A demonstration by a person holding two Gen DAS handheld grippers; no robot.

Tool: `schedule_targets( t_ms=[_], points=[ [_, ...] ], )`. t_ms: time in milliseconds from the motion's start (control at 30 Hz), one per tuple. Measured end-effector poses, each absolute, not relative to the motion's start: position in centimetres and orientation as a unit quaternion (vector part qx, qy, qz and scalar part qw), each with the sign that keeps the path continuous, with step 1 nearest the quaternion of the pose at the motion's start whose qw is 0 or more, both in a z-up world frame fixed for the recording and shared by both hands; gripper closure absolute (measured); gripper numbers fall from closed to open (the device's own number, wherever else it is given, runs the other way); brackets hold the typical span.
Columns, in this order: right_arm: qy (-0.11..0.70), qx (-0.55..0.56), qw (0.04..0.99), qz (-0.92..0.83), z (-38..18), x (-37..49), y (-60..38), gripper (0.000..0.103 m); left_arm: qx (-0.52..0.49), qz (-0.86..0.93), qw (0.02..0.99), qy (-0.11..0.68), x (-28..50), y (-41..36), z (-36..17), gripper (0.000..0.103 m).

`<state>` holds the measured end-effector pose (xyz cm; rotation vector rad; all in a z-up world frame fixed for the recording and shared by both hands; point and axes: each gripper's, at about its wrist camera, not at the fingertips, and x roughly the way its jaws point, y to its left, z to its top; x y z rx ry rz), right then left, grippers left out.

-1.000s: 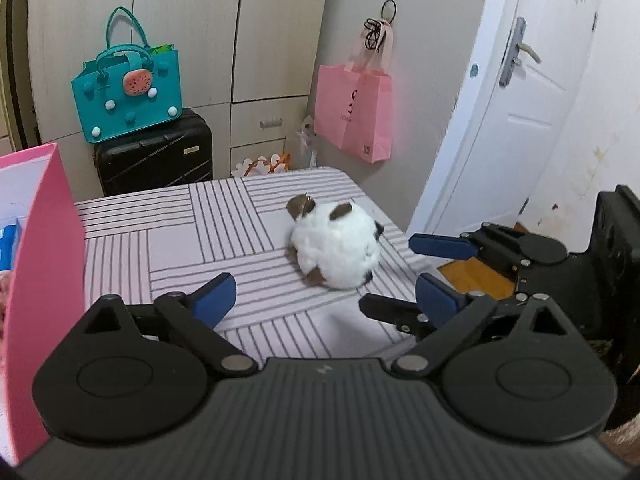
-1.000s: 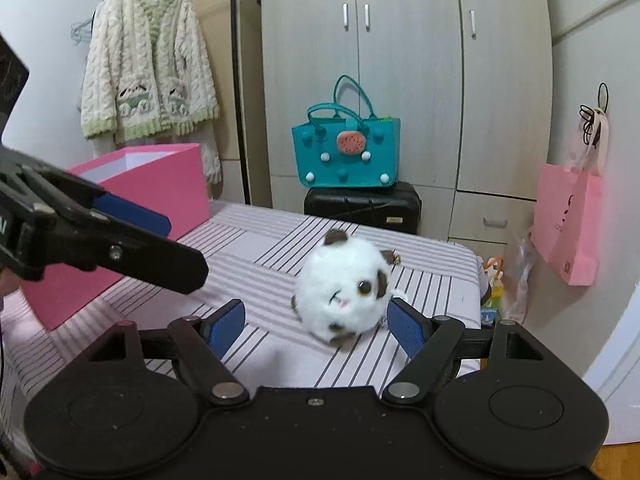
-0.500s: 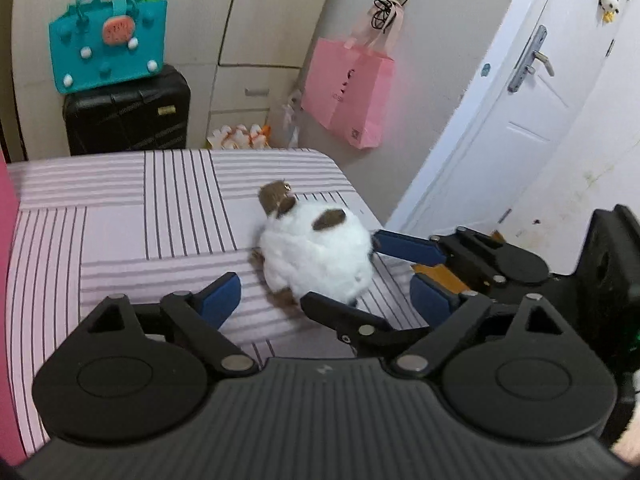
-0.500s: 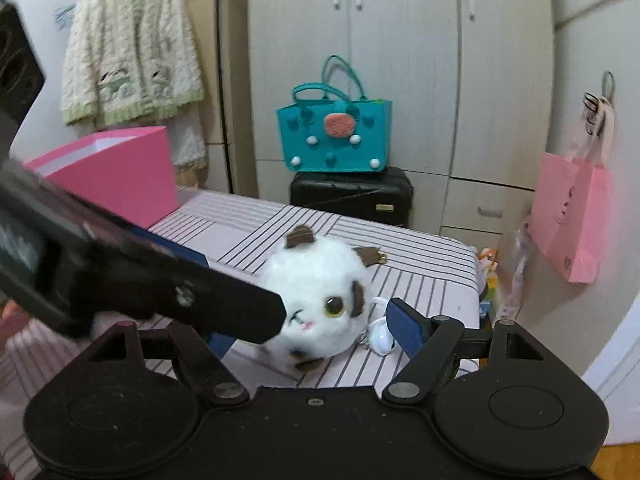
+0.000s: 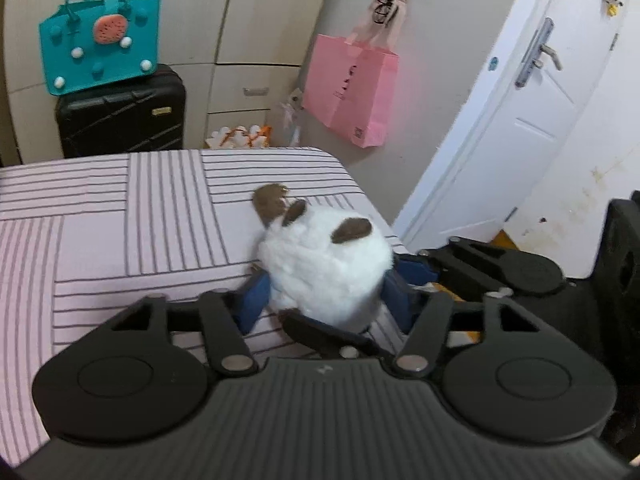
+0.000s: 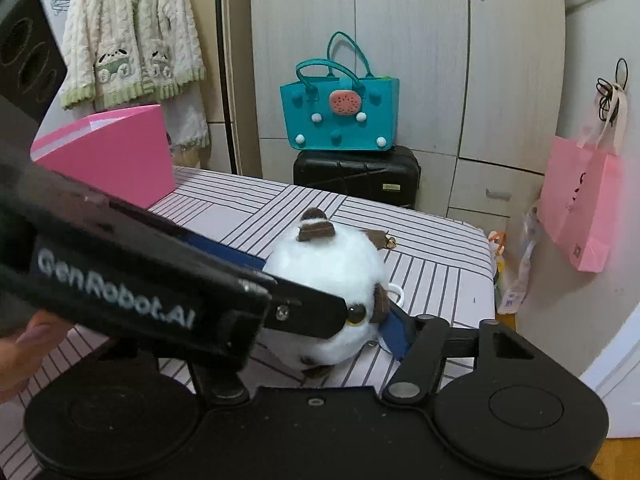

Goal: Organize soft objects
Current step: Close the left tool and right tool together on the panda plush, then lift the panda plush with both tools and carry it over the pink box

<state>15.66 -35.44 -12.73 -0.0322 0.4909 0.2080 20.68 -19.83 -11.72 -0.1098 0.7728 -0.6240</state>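
The plush toy (image 5: 326, 268) sits near the desk's (image 5: 120, 216) right edge, squeezed between both tongs. The left tongs (image 5: 324, 300) and right tongs (image 6: 360, 320) each clamp it, likely for carrying to the pink box (image 6: 108, 156).

Evenly lit, soft indoor light, no hard shadows. Strong fisheye bending at the edges: cupboard (image 5: 120, 8) lines and door (image 5: 520, 112) curve, corners go black. Slight motion blur on the plush (image 5: 324, 268) in the left view. Pink glow bleeding off the bag (image 6: 580, 208) onto the wall. Near left gripper (image 6: 336, 312) fills the right view, soft, out of focus.
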Motion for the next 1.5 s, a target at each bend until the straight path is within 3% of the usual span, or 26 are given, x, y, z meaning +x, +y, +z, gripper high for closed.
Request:
schedule_targets(
  t_ms=[300,1500],
  points=[
    [0.232,-0.040,0.968,0.090,-13.0,15.0,-34.7,0.040,-0.035,-0.294,0.880,0.370,19.9,-20.2,-11.6,0.052],
    [0.313,0.008,0.938,0.151,-8.3,6.5,-27.7,0.040,-0.100,-0.319,0.840,0.426,10.8,-11.2,-7.9,0.051]
  ],
)
